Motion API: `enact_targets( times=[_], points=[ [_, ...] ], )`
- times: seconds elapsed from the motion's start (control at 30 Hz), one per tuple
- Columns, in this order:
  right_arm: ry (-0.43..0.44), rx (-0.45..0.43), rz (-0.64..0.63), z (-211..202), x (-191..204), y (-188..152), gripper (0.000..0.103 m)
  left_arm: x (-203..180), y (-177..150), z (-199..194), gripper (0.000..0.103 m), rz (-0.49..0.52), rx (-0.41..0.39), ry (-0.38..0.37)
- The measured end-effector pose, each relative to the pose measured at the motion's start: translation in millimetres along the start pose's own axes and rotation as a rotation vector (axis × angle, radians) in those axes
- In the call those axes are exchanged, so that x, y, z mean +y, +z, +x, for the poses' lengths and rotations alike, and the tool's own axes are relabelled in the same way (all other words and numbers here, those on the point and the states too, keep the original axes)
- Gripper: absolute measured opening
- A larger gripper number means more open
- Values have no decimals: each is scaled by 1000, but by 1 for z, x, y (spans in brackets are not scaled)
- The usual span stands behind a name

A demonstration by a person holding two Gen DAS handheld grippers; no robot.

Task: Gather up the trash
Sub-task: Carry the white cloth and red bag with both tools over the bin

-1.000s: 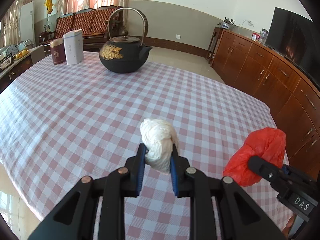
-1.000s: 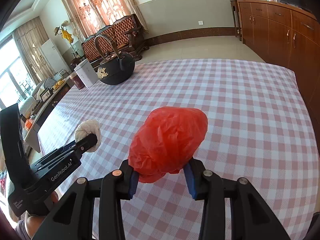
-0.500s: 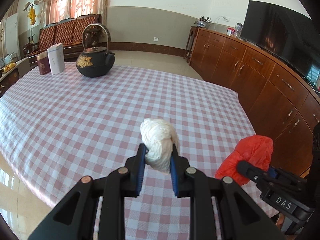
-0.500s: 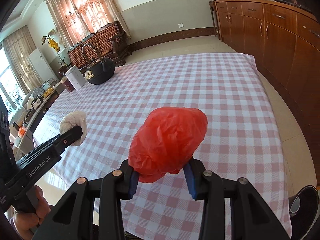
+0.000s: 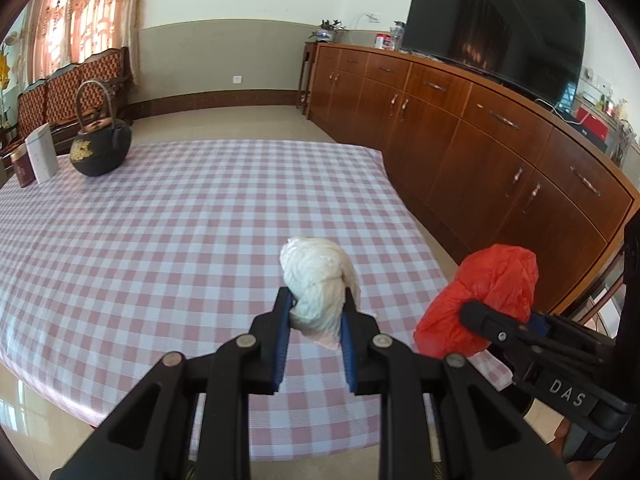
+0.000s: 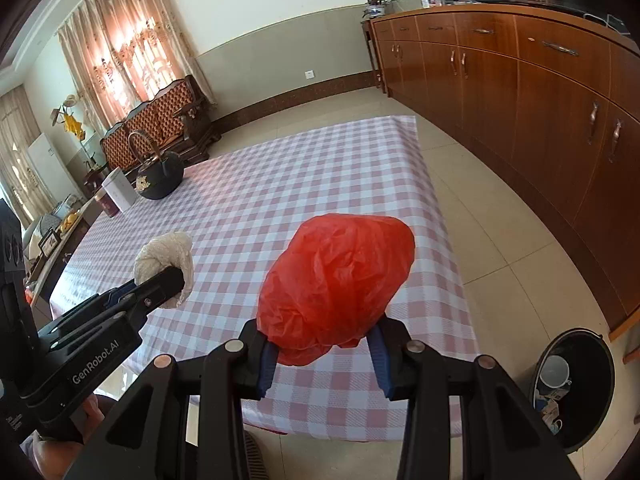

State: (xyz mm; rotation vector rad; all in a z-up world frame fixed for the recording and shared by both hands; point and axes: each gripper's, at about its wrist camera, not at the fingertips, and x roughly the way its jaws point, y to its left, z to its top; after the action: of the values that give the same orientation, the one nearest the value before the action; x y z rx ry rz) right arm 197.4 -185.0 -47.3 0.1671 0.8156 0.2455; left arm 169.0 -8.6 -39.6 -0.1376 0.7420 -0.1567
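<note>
My left gripper (image 5: 314,320) is shut on a crumpled white paper wad (image 5: 316,280), held above the near edge of the checked table (image 5: 160,240). The wad also shows in the right wrist view (image 6: 164,260). My right gripper (image 6: 322,344) is shut on a crumpled red plastic bag (image 6: 336,284), held above the table's near right corner. The bag also shows in the left wrist view (image 5: 484,300). A black trash bin (image 6: 576,388) with litter inside stands on the floor at the lower right of the right wrist view.
A black iron teapot (image 5: 100,148), a white box (image 5: 40,158) and a dark red tin (image 5: 22,168) stand at the table's far left. A long wooden cabinet (image 5: 480,140) with a TV (image 5: 492,36) lines the right wall. Tiled floor (image 6: 500,240) runs between.
Both grippers have drawn back and risen away from the table, each still holding its trash. The table looks farther off and the trash bin has come into the right wrist view.
</note>
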Motion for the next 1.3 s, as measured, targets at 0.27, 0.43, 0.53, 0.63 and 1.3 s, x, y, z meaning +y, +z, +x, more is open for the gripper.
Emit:
enact_targets(
  times=[0.27,0.43,0.53,0.63,1.3],
  points=[
    [-97,-45,107,-44,-69,-18,42,-75,-7,13,24,110,35,-119],
    [-169,-65,186,-73,-121,-34,42,-123,-16,19,24,176,62,-200],
    [-216,-75,228,-90,-149,-44,42,-154,-22,24,24,217,81,-248],
    [-260,-83,272,-107,-176,-55,42,-181,-29,26,24,254,101,-293],
    [-436,-17,508,-126,-327,-117,42,-303,-82,78,24,396,280,-413]
  ],
)
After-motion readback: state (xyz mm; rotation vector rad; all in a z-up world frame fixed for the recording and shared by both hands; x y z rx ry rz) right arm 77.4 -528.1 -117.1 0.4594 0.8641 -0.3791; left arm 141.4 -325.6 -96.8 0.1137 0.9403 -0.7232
